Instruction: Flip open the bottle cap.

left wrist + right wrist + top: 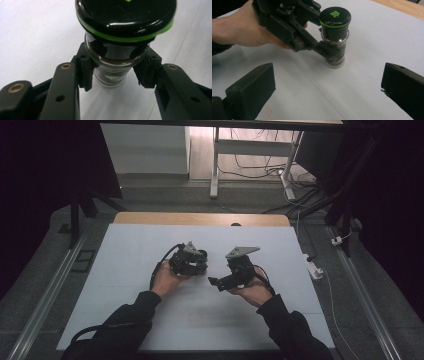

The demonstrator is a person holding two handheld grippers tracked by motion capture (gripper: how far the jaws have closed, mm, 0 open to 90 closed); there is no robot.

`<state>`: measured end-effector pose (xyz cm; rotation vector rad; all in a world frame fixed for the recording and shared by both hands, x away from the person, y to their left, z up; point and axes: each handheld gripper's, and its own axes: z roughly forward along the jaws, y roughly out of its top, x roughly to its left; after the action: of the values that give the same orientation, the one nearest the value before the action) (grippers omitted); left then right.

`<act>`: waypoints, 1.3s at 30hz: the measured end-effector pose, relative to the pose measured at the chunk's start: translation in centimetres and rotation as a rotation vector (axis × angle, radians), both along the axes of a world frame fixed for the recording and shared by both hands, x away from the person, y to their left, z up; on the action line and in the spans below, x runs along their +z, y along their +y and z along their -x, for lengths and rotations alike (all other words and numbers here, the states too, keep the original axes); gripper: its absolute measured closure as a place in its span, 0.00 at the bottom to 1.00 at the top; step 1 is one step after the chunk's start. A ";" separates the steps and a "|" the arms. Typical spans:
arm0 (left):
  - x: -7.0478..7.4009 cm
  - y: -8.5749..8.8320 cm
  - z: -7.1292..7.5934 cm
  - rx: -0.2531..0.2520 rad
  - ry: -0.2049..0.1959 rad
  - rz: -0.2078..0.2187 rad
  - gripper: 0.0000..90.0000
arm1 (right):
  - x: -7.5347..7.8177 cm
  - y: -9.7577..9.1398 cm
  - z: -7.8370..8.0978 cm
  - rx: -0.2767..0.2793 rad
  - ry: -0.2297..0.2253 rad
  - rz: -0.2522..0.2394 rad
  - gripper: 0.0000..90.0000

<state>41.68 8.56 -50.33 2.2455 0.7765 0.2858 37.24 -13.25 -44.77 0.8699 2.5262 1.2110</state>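
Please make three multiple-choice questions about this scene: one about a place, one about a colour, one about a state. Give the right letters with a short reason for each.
1. Where does the jar stand?
A. on the white table
B. on the floor
C. on a shelf

2. What colour is the ring around the jar's black lid?
A. red
B. green
C. yellow

3. How are the right tongs?
A. shut on the jar
B. shut on nothing
C. open

Answers:
1 A: the right gripper view shows its base on the white table.
2 B: a bright green band runs under the lid in both gripper views.
3 C: their jaws stand wide apart, while the left tongs grip the jar below the lid.
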 end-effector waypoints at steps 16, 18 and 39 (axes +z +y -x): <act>0.0 0.0 0.0 0.001 0.001 -0.005 0.59 | -0.4 1.3 -1.9 0.016 -0.006 0.007 0.31; 0.0 0.0 0.0 0.000 0.001 -0.005 0.59 | -0.2 1.3 -2.0 0.030 -0.009 0.004 0.42; 0.1 -0.1 0.0 0.003 0.002 -0.008 0.59 | -0.5 3.4 -3.2 0.084 0.049 0.002 1.00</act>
<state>41.66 8.48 -50.26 2.2524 0.7812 0.2881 40.43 -9.88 -45.24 0.8100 2.6271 1.2254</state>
